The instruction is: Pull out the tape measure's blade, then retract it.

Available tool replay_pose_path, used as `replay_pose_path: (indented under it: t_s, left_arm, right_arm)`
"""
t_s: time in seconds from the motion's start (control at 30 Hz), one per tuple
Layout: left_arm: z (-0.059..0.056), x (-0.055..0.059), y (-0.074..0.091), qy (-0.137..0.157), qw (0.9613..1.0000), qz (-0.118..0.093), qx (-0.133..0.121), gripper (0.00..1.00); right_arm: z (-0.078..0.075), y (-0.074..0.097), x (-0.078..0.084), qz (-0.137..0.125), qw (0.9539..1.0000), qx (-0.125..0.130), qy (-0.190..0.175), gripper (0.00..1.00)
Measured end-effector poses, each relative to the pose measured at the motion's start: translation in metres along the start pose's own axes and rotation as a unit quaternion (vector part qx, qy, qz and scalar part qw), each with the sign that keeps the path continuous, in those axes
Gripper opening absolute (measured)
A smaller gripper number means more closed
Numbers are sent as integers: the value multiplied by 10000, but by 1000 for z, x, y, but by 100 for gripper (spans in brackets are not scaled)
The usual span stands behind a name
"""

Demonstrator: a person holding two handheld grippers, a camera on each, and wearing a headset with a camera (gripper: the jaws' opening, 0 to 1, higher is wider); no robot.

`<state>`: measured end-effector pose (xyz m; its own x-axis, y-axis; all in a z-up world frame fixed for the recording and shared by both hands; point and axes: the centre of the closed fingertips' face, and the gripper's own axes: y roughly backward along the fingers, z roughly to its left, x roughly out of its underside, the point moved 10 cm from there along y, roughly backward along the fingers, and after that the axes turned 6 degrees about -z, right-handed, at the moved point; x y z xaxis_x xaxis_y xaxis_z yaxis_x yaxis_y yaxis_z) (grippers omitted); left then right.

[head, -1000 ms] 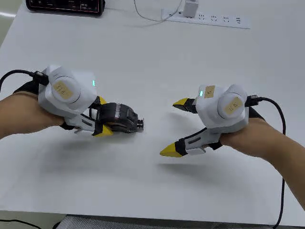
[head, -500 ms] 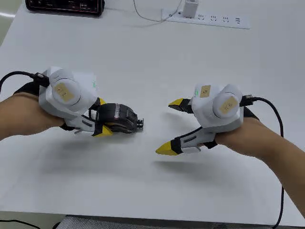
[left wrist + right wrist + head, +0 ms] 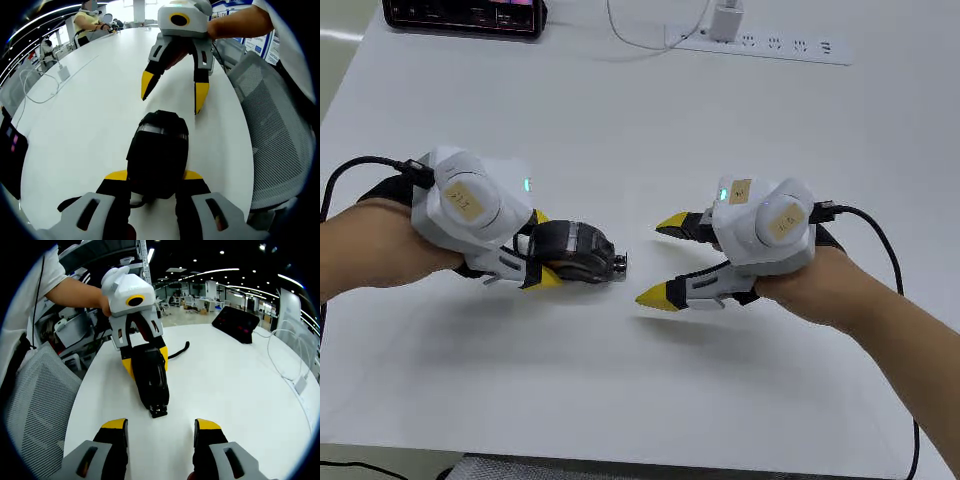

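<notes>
A black tape measure [image 3: 575,250] rests on the white table [image 3: 620,110], its blade tip [image 3: 618,263] pointing right with the blade retracted. My left gripper [image 3: 538,248] is shut on the tape measure's [image 3: 158,150] body, yellow fingertips on both sides. My right gripper [image 3: 662,259] stands open a short way right of the blade tip, nothing between its fingertips. In the right gripper view the tape measure [image 3: 150,374] lies just ahead of the right gripper [image 3: 162,425], with the left gripper [image 3: 147,357] clamped behind it. The right gripper [image 3: 172,90] faces the case in the left gripper view.
A white power strip [image 3: 760,42] with a plugged charger and cable lies at the table's far edge. A black device [image 3: 465,14] sits at the far left corner. A mesh chair [image 3: 272,125] stands beside the table edge.
My right gripper has moved left toward the tape measure's blade tip, still open. The left gripper keeps its hold on the case.
</notes>
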<state>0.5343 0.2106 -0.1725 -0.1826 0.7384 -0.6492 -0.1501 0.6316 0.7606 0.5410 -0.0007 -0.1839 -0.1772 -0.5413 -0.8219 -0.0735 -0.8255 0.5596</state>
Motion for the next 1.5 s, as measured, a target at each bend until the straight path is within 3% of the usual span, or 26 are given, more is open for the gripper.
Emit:
replay_pose_path:
  t_s: [0.47,1.5]
  left_arm:
    - [0,0,-1,-53,10000,30,-6,30]
    - [0,-1,-1,-120,9999,69,34,30]
  right_arm:
    - [2,-16,1,-31,9991,-118,411,32]
    - [0,-33,-1,-140,9972,-321,661,14]
